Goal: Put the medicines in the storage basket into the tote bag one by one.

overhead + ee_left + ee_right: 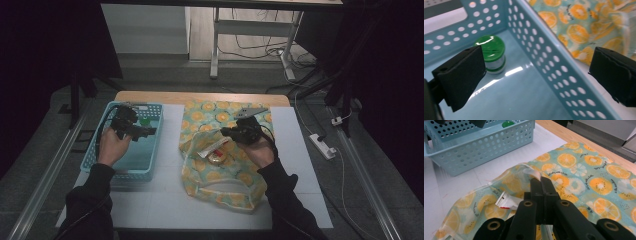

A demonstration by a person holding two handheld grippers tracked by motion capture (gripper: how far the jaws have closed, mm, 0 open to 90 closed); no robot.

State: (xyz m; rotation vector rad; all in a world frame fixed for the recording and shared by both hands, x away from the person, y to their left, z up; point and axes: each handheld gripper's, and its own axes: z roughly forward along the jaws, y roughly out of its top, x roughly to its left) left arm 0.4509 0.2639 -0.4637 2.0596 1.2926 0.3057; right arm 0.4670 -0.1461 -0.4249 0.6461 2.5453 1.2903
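At center frame, the right tool (541, 185) clamps the rim of an orange-print bag (584, 170); at left, the left tool (534, 75), jaws apart, hovers over a blue basket (554, 60) holding a green-lidded jar (492, 53).

High view from above the person's side, looking forward and down over the whole tabletop (165, 200), left gripper view close inside the blue basket (554, 62), right gripper view low over the orange-print bag (584, 167), basket and bag shared by all three

Dim room, grey floor (165, 75), cables (260, 50)
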